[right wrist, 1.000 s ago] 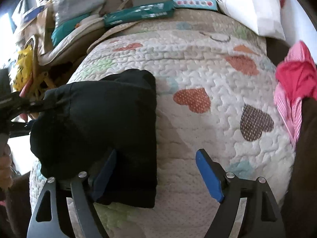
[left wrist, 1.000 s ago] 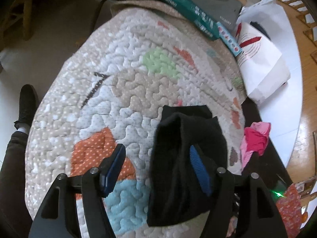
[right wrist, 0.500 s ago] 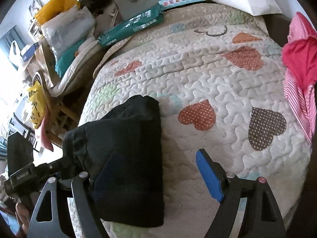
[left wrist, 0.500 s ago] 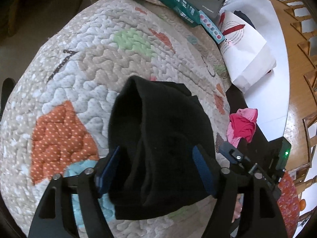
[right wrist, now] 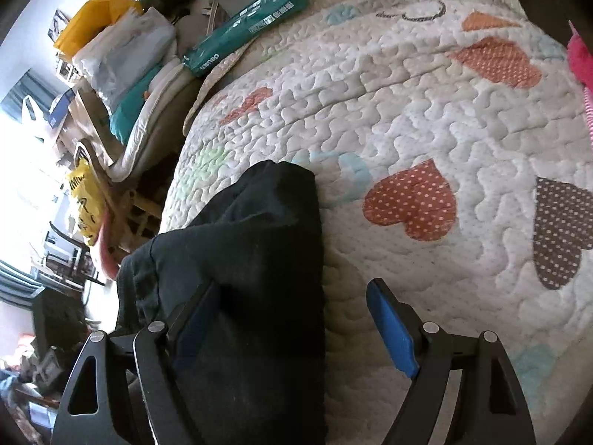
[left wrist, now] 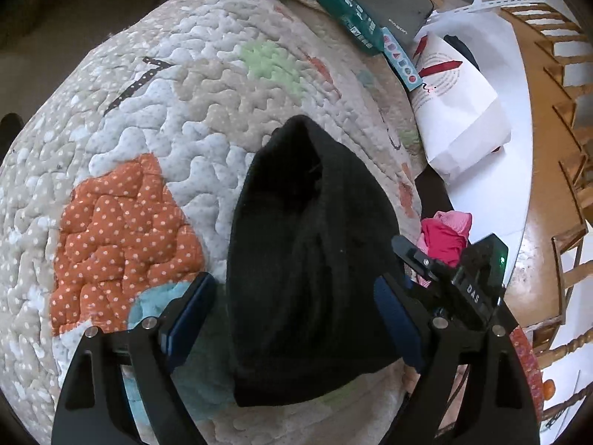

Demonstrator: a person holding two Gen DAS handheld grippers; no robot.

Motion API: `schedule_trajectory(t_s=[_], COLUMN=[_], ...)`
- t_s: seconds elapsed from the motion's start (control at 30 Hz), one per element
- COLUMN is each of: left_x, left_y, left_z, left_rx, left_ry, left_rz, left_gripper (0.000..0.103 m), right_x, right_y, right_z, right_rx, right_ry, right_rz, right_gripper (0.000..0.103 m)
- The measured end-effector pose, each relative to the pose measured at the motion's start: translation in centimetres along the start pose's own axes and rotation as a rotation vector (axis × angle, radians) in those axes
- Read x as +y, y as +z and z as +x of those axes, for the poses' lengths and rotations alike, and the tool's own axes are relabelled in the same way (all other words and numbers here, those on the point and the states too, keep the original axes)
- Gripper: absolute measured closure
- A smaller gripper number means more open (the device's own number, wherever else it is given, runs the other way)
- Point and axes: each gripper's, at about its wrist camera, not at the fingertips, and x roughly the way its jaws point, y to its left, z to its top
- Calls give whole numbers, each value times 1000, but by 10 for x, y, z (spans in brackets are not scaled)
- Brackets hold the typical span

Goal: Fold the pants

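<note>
Black pants [left wrist: 311, 259] lie folded in a bundle on the quilt [left wrist: 178, 118], near its edge. Left tongs [left wrist: 296, 319] straddle the bundle, jaws opening, pads off the cloth on both sides. Right tongs [right wrist: 296, 330] wide, nothing gripped; left pad over the pants, right pad over bare quilt. Green box [right wrist: 244, 29] at the quilt's far edge, pink cloth [left wrist: 446, 237] to the side.

The folded pants [left wrist: 311, 259] lie on the quilt [left wrist: 178, 118] between the opening jaws of the left gripper [left wrist: 296, 319], the right gripper [right wrist: 292, 319] straddles their edge, boxes [right wrist: 248, 15] sit along the quilt's far side, and a bundle of clothes [left wrist: 446, 235] rests just beyond its right edge.
</note>
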Motion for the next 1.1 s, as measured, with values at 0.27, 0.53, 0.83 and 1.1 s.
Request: schedule_trajectory(t_s=[0.27,0.53,0.83,1.1], left_x=[-54,-45,-66,-40], left_y=[-15,0,75,139], left_z=[42,19,26,52], left_rx=[68,60,-31,-66], left_ry=[162,71,87,251], left_rz=[244,133,152,104], left_gripper=[5,49,49,46], right_x=[-9,22,60,67], right_y=[4,7,64,123], right_z=[21,4,-6,43], right_rx=[14,31,-43,-54], right_ry=[107,151,111,91], right_rz=[86,3,-89,-55], right_gripper=[18,75,77,75])
